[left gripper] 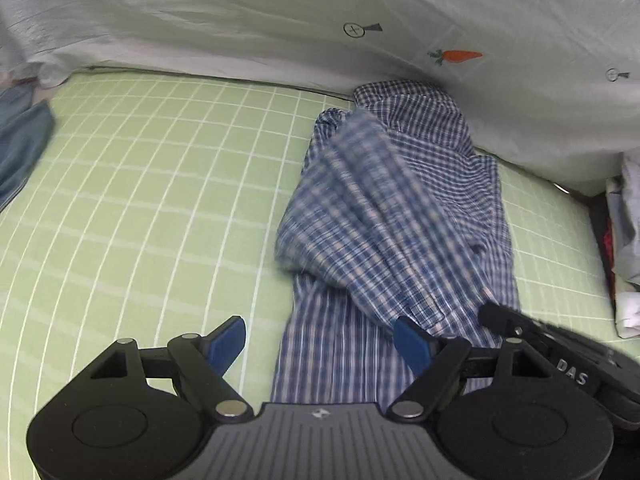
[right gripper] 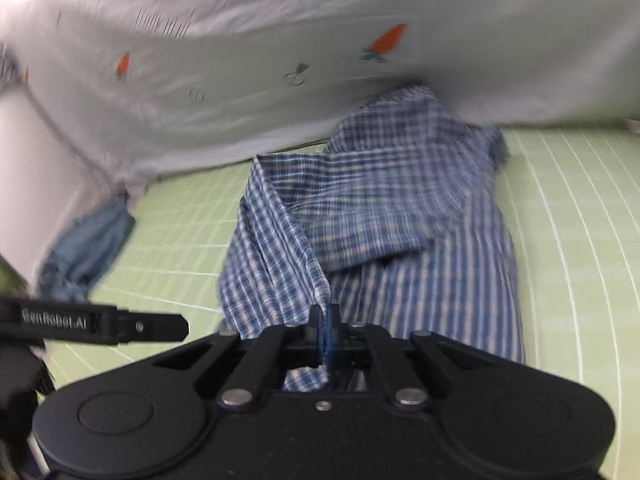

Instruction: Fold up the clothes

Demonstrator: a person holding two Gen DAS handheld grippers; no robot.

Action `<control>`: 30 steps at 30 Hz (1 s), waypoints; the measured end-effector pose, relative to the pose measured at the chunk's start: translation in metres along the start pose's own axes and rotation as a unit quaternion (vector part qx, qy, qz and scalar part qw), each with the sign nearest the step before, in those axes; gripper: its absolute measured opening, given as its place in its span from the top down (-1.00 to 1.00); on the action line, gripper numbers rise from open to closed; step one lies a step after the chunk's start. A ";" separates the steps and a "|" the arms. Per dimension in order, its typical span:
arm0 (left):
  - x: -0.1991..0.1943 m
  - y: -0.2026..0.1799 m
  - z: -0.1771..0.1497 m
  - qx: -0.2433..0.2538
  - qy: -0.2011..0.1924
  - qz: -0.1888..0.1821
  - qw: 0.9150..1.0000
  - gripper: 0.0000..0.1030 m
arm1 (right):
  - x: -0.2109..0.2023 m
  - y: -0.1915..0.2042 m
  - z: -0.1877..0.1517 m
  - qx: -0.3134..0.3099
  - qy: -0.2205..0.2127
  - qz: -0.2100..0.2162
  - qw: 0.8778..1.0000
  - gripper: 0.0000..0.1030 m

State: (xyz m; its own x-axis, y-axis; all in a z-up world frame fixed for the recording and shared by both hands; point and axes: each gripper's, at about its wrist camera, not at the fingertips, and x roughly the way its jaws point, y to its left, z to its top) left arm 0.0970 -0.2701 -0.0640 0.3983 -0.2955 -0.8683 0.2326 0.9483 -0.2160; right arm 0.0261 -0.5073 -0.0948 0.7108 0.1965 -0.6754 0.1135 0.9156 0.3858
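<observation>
On the green checked sheet (left gripper: 140, 200) the blue plaid shirt (left gripper: 392, 208) lies half bundled against the white quilt (left gripper: 280, 20). Your right gripper (right gripper: 325, 332) pinches its near edge; your left gripper (left gripper: 320, 340) gapes empty.

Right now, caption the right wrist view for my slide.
Right gripper pinches blue plaid shirt hem on green grid sheet.

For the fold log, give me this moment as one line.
task: fold clothes | shirt: bunched on green sheet | left gripper: open, empty | right gripper: shut on shirt hem
</observation>
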 end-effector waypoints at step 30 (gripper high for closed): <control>-0.061 0.001 -0.170 -0.006 0.070 0.032 0.997 -0.58 | -0.129 -0.070 -0.174 0.315 0.016 -0.019 0.949 0.96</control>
State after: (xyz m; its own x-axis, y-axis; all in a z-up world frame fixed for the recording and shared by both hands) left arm -0.0779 -0.2316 -0.0870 0.2844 -0.2158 -0.9341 0.1993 0.9663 -0.1626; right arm -0.1944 -0.5359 -0.1439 0.6777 0.1873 -0.7111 0.5386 0.5321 0.6533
